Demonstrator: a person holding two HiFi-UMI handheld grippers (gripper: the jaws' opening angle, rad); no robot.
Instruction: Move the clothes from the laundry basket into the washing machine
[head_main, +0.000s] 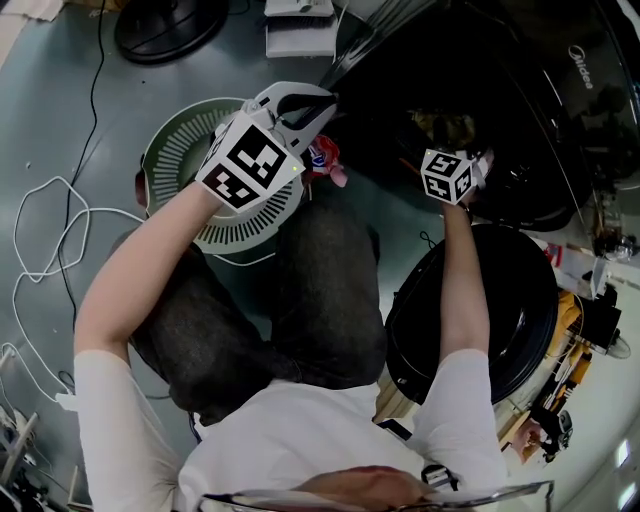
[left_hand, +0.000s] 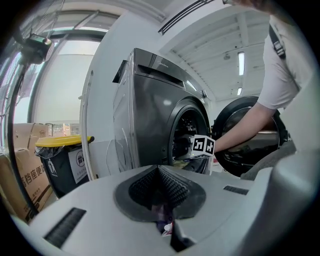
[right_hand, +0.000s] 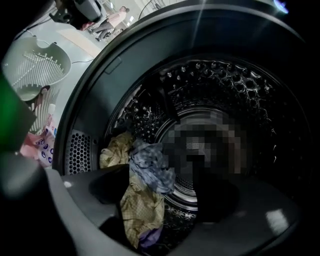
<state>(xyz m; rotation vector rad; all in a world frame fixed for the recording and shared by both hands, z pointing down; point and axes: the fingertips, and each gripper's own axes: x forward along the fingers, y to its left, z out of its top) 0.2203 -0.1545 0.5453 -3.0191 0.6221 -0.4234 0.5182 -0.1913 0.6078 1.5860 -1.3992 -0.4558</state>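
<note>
Grey plastic left tongs (head_main: 312, 103), head view: pressed together on a small red, white and blue patterned garment (head_main: 326, 160), just beside the rim of the round white slatted laundry basket (head_main: 175, 150). The right tongs (head_main: 484, 160) reach into the mouth of the dark grey front-loading washing machine (head_main: 560, 100).

Left gripper view: a scrap of the garment is pinched between the closed tips. The machine stands ahead with its door open.

Right gripper view: the tongs are apart. A yellow checked cloth (right_hand: 142, 205) lies between them, unclamped, and a blue-grey cloth (right_hand: 150, 167) touches it inside the perforated steel drum (right_hand: 225, 85).
</note>
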